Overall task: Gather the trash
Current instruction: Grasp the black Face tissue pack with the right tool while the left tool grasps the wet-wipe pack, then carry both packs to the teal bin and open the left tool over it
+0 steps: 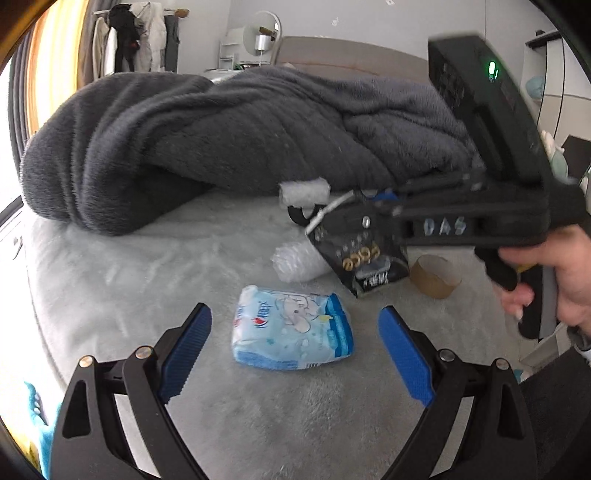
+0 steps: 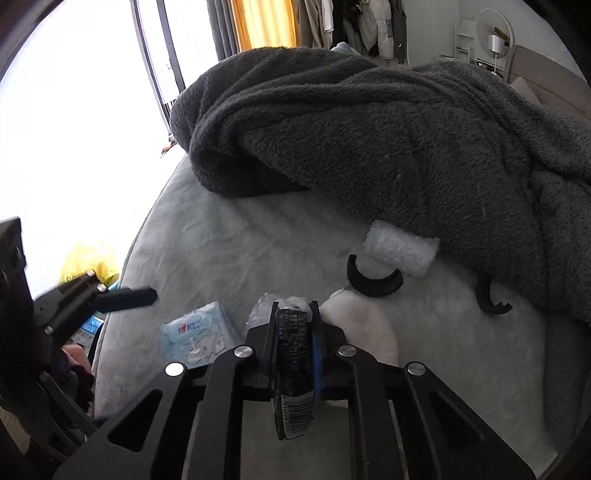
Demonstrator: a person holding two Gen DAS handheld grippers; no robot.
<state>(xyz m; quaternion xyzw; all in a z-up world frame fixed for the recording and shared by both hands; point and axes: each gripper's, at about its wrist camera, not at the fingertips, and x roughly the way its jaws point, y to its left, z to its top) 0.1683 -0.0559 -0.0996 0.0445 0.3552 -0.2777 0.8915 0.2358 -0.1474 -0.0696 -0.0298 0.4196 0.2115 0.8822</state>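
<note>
My right claw (image 2: 293, 332) is clenched on the black snack bag (image 2: 293, 369) at lower centre for removal; my left claw (image 1: 295, 354) is spread wide around the blue tissue pack (image 1: 291, 328), ready to take it.

a home bedroom: a bed (image 1: 110, 266) with a grey fleece blanket (image 1: 221, 136), clothes rack (image 1: 136, 37), curtained window (image 2: 258, 22).

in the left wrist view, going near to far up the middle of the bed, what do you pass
blue tissue pack → crumpled bubble wrap → rolled bubble wrap → grey blanket
</note>
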